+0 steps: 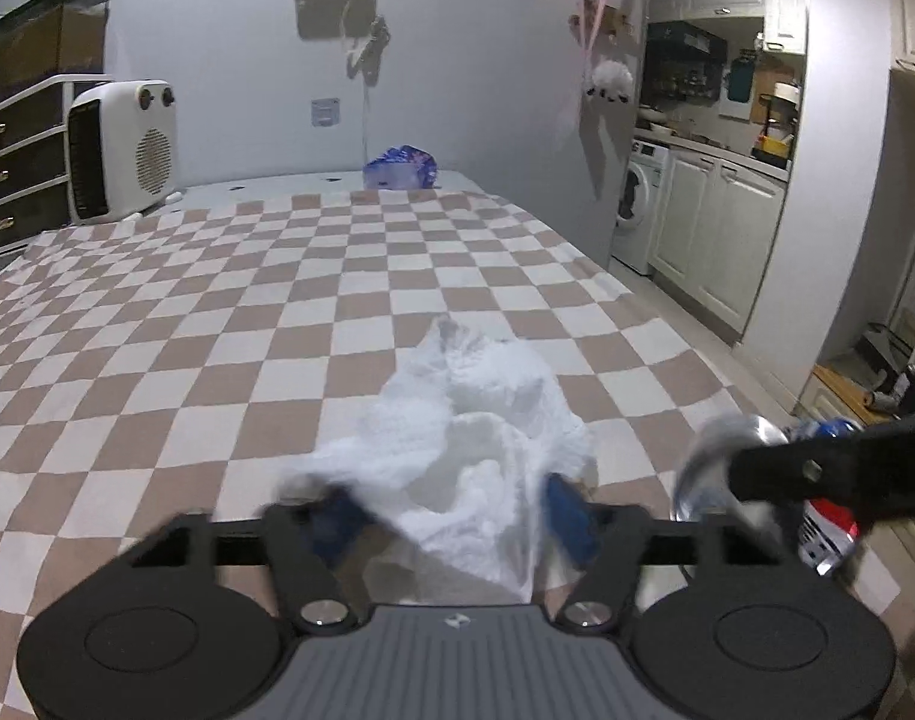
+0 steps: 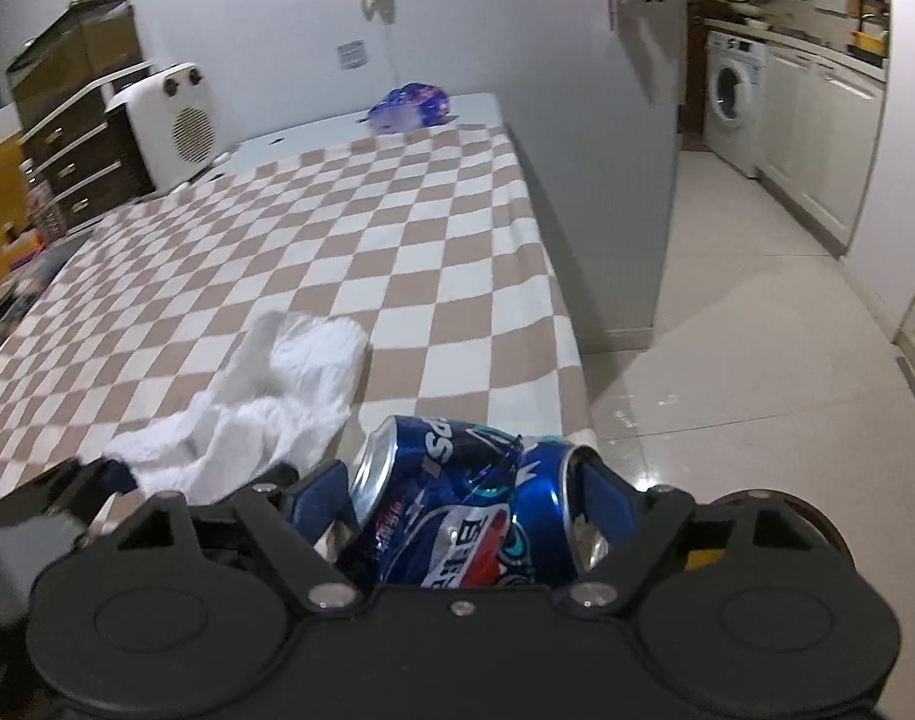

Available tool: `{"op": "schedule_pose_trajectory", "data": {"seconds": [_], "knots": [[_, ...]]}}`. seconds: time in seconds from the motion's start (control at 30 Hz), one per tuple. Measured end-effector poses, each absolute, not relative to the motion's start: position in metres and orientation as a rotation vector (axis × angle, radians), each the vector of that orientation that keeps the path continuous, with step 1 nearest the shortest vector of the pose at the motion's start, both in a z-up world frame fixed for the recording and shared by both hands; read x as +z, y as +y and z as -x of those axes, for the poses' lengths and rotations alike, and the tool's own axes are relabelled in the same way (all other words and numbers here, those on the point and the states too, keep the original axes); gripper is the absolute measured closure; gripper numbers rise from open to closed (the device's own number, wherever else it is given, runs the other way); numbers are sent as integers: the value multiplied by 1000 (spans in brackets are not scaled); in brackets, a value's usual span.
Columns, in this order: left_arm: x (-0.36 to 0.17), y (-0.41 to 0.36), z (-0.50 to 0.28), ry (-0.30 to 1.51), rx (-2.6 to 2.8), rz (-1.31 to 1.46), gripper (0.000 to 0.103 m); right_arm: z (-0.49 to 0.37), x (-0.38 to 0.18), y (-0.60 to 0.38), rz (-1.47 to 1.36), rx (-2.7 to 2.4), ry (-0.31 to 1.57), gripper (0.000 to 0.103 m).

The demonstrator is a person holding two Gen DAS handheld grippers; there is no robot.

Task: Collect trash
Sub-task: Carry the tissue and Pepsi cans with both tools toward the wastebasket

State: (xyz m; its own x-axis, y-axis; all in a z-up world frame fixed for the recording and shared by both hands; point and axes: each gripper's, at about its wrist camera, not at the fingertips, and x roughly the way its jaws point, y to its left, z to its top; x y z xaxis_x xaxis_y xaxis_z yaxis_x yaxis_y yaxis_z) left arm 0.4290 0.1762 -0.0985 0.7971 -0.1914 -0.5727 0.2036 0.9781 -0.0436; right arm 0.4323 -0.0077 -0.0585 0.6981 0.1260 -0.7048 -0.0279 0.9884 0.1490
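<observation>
A crumpled white tissue (image 1: 463,444) lies on the checkered cloth (image 1: 217,330) of the table. My left gripper (image 1: 451,516) has its blue fingers on both sides of the tissue's near end and holds it. The tissue also shows in the right wrist view (image 2: 265,414). My right gripper (image 2: 466,504) is shut on a crushed blue Pepsi can (image 2: 457,516), held sideways at the table's near right corner. The can (image 1: 829,534) and the right gripper's black frame show at the right edge of the left wrist view.
A blue and white plastic pack (image 1: 400,168) sits at the table's far end. A white fan heater (image 1: 121,150) stands at the far left beside dark drawers (image 1: 13,174). To the right are tiled floor (image 2: 757,360), a washing machine (image 2: 733,102) and kitchen cabinets.
</observation>
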Motion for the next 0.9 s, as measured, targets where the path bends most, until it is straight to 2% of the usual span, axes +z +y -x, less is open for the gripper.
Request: {"op": "schedule_pose_trajectory", "data": {"seconds": [0.03,0.07,0.1,0.17,0.5,0.9], "knots": [[-99,176,-429,618,-211,-24,66,-430,-58,-8,-120,100,795,21],[-99,175,-430,620,-213,-28,81,-428,-57,-8,-108,113,795,21],[-99,174,-429,618,-220,-28,90,-426,-56,-8,-95,126,793,22],[-96,172,-426,621,-223,-27,93,-421,-54,-7,-72,155,795,23],[-88,166,-396,618,-171,26,94,-376,-59,-9,-1,198,667,26],[-83,177,-314,609,-32,131,95,-323,-58,-22,50,295,615,28]]}}
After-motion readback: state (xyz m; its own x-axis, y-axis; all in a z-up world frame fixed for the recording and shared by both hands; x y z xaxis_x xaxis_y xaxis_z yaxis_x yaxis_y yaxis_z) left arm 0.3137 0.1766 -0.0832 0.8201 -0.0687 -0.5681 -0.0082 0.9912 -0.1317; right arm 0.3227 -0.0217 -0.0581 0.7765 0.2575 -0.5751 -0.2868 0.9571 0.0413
